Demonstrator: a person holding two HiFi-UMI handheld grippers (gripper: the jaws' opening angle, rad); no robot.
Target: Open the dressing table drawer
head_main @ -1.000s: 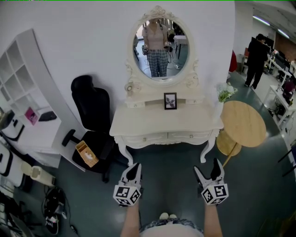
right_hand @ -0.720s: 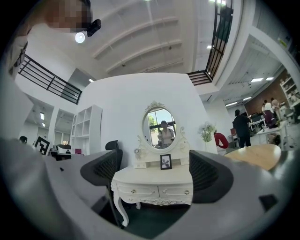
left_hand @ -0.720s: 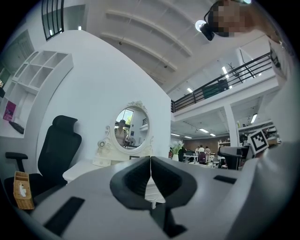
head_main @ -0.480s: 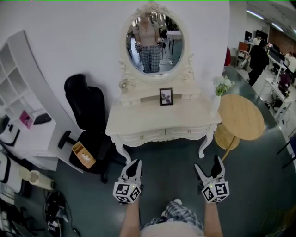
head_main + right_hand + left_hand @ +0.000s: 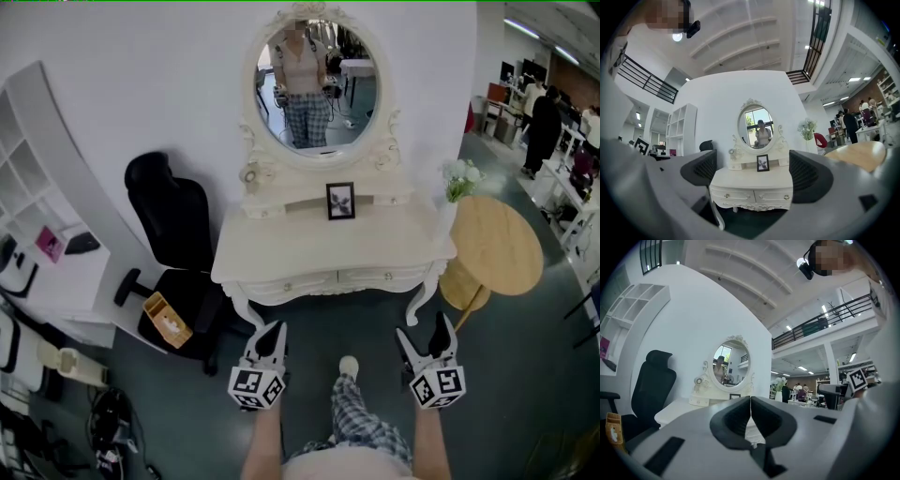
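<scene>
Approach stage, by look of it: person short of white counter, one foot forward, both claws well apart from drawers
Left claw pinched fully together, nothing in it
Right claw spread wide, empty, drawer fronts framed between its jaws
Two shallow cream drawers side by side under counter top, both flush and closed, small round knobs
Next, likely: close in, set right claw on one knob, pinch, pull straight out
</scene>
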